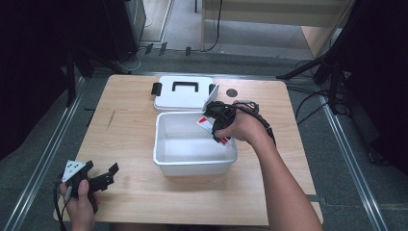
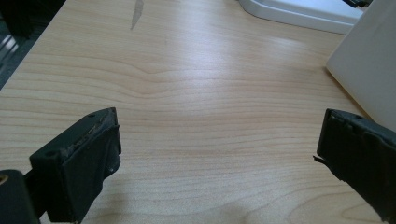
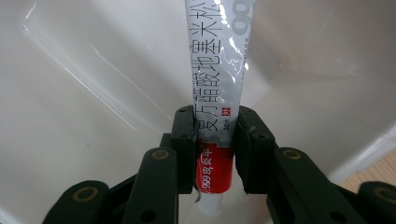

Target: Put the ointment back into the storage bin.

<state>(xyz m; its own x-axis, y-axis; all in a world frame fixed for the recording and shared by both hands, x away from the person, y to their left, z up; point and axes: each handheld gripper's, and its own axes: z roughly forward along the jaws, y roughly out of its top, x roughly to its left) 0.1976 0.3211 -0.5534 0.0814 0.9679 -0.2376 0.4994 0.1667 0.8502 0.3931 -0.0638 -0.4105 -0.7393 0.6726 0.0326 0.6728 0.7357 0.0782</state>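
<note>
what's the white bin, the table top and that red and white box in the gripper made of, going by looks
White bin: probably moulded plastic, smooth and glossy, with light streaks on its inner walls. Table top: wood or wood-look laminate, matte with printed-looking grain. Box clamped in the right gripper: likely glossy coated cardboard, judging by the sheen.

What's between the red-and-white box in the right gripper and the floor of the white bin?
Nothing visible. The right gripper holds the small box over the open bin, whose interior looks bare. The lid lies behind the bin on the table.
</note>
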